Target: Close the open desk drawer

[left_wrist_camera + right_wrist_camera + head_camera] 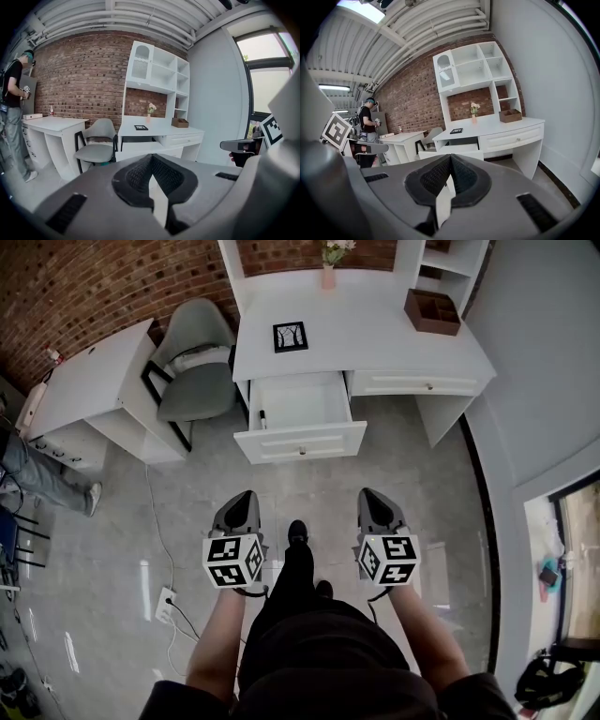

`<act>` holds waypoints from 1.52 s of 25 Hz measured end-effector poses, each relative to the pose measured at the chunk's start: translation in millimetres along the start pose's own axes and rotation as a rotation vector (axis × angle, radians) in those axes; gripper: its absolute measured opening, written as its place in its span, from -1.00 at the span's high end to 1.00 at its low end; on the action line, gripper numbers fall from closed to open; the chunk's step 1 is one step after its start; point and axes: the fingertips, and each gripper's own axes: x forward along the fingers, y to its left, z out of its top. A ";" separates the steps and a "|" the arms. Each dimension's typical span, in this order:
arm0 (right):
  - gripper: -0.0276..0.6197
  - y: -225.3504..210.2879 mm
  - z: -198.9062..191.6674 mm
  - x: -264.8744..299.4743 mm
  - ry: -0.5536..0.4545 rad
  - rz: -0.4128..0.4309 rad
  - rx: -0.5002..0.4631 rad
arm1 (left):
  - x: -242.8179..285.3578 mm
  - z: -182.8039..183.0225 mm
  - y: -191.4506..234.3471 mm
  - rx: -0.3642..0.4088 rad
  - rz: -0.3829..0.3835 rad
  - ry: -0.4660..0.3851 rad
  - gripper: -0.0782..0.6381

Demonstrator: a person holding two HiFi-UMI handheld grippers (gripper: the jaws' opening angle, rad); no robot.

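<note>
Left hand-held gripper (pixel 240 498) and right hand-held gripper (pixel 373 495) are both closed and empty, well short of the drawer (pixel 302 440), which is pulled out from the white surface (pixel 375 334). An off-centre shove could skew and jam it. Inside lies a small dark pen (pixel 262 417). The brown box (pixel 432 311) on top looks empty.

Closed right gripper (pixel 450 157) facing open drawer (pixel 461 149)

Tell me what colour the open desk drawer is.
The drawer is white, inside and out; the head view shows it best.
</note>
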 end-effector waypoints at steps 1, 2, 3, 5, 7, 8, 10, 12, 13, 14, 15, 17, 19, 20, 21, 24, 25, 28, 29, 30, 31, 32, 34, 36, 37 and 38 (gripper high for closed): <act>0.90 -2.6 -1.8 5.0 0.010 -0.003 0.000 | 5.7 -1.1 1.5 -0.003 -0.003 0.004 0.76; 0.90 -5.1 -3.1 10.7 0.019 -0.007 0.003 | 12.1 -1.8 3.3 -0.006 -0.006 0.008 0.76; 0.90 -7.8 -3.6 16.8 0.027 -0.011 0.005 | 19.1 -1.8 5.4 -0.008 -0.009 0.013 0.76; 0.90 -12.6 -2.3 29.4 0.036 -0.017 0.007 | 34.6 -1.2 9.5 -0.006 -0.014 0.028 0.76; 0.90 -17.3 -0.5 42.9 0.043 -0.017 0.012 | 51.7 -1.1 12.8 -0.005 -0.019 0.048 0.76; 0.90 -19.8 -0.1 50.8 0.048 -0.018 0.015 | 60.5 -0.7 14.6 -0.006 -0.022 0.054 0.76; 0.90 -23.3 0.2 69.3 0.057 -0.022 0.021 | 78.1 0.3 19.7 -0.004 -0.027 0.063 0.76; 0.90 -24.3 -0.5 89.1 0.069 -0.026 0.024 | 95.2 -0.9 26.5 0.001 -0.035 0.079 0.76; 0.90 -24.1 -0.9 98.9 0.076 -0.028 0.025 | 103.6 -2.0 30.5 0.000 -0.039 0.090 0.76; 0.90 -23.5 -1.4 108.3 0.085 -0.030 0.026 | 111.4 -3.2 35.0 -0.001 -0.042 0.102 0.76; 0.90 -22.8 -2.3 117.6 0.096 -0.032 0.027 | 118.9 -4.5 39.9 -0.001 -0.042 0.115 0.76; 0.90 -23.5 -4.5 136.1 0.119 -0.038 0.028 | 134.8 -7.3 49.6 0.002 -0.039 0.137 0.76; 0.90 -27.8 -8.5 153.4 0.147 -0.048 0.030 | 152.0 -11.7 56.0 0.002 -0.042 0.160 0.76; 0.90 -30.2 -11.7 160.8 0.162 -0.055 0.031 | 159.7 -14.9 58.2 0.002 -0.046 0.173 0.76; 0.90 -32.0 -15.3 167.6 0.177 -0.060 0.034 | 166.4 -18.5 60.2 0.003 -0.052 0.186 0.76; 0.90 -34.6 -26.8 186.8 0.217 -0.079 0.046 | 183.1 -28.2 69.2 0.011 -0.060 0.229 0.76; 0.90 -34.9 -31.2 192.9 0.230 -0.084 0.049 | 188.1 -30.9 72.8 0.011 -0.059 0.242 0.76; 0.90 -37.8 -44.0 209.3 0.273 -0.099 0.052 | 203.3 -39.4 79.2 -0.006 -0.060 0.269 0.76; 0.90 -39.1 -47.6 213.8 0.285 -0.103 0.052 | 207.8 -42.5 80.0 -0.010 -0.063 0.278 0.76; 0.90 -40.3 -50.9 217.8 0.296 -0.107 0.054 | 211.7 -45.8 80.3 -0.012 -0.067 0.288 0.76; 0.90 -41.6 -53.8 221.5 0.307 -0.111 0.056 | 215.0 -49.2 80.5 -0.013 -0.071 0.297 0.76; 0.90 -43.0 -56.2 225.1 0.317 -0.113 0.058 | 218.0 -52.6 80.6 -0.015 -0.074 0.307 0.76; 0.90 -46.5 -59.6 232.4 0.335 -0.119 0.060 | 223.4 -58.4 81.3 -0.022 -0.076 0.325 0.76; 0.90 -50.0 -61.9 239.3 0.350 -0.125 0.057 | 228.4 -62.2 82.9 -0.032 -0.074 0.338 0.76; 0.90 -51.2 -62.5 242.8 0.356 -0.127 0.055 | 230.7 -63.5 83.9 -0.037 -0.074 0.342 0.76; 0.90 -51.8 -62.7 246.3 0.360 -0.128 0.055 | 232.8 -64.8 85.1 -0.040 -0.073 0.347 0.76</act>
